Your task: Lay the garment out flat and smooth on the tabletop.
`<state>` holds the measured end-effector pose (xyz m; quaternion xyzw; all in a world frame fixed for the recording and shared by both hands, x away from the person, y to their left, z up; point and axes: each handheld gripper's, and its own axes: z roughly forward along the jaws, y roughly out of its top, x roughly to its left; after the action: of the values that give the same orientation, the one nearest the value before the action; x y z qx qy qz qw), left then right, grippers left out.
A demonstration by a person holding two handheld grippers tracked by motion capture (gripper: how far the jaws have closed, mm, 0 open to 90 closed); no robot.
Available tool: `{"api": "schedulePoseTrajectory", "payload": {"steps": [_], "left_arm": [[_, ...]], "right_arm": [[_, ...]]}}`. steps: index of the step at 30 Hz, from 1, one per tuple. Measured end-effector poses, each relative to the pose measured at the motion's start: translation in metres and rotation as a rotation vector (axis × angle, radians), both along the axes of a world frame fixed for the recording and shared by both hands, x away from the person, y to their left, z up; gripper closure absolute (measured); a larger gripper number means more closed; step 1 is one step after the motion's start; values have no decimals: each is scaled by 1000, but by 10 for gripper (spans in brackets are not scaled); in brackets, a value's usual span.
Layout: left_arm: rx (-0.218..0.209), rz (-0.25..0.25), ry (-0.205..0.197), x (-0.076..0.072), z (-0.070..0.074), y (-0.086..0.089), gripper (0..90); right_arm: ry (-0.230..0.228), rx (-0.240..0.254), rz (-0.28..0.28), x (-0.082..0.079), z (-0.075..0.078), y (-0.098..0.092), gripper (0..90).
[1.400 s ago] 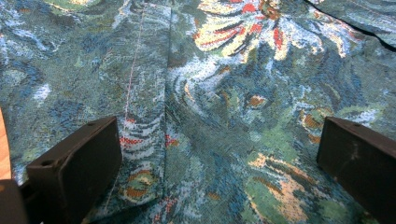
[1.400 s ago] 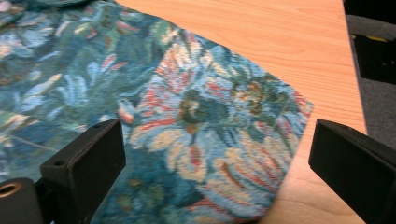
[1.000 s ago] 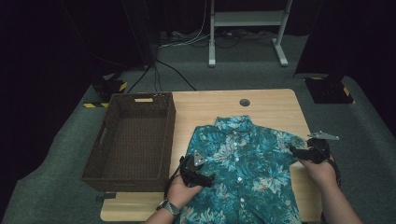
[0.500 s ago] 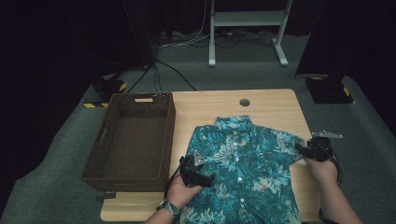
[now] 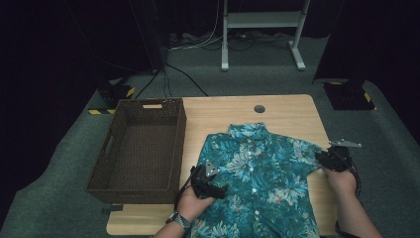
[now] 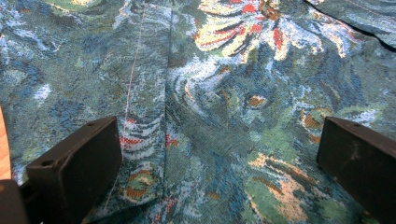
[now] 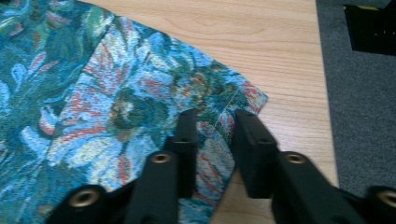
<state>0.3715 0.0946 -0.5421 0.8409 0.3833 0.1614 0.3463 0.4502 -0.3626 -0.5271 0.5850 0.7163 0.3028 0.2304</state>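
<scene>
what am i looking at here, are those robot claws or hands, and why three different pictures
No robot: a person holds a hand-held gripper in each hand. The high view looks down on a wooden table; the other two come from cameras riding on each gripper. On the table lie a floral shirt and an empty wicker basket. The left hand-held gripper rests on the shirt near its left edge with jaws wide open, nothing gripped. The right hand-held gripper is at the sleeve; its jaws have just been closing, with the sleeve's edge between them, though a gap shows, so it is not yet pinched.
</scene>
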Motion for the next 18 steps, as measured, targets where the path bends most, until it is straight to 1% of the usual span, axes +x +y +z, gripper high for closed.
{"api": "schedulePoseTrajectory", "payload": {"steps": [3, 5, 10, 13, 18], "left_arm": [[1, -1, -1, 0, 0, 0, 0], [1, -1, -1, 0, 0, 0, 0], [2, -1, 0, 0, 0, 0, 0], [3, -2, -2, 0, 0, 0, 0], [1, 0, -2, 0, 0, 0, 0]], "right_arm": [[-7, 9, 0, -1, -1, 4, 827], [-14, 15, -8, -2, -2, 6, 865], [-22, -10, -18, -4, 0, 11, 872], [-47, -7, -31, -7, 5, 13, 872], [-97, -24, -23, -12, 19, 20, 870]]}}
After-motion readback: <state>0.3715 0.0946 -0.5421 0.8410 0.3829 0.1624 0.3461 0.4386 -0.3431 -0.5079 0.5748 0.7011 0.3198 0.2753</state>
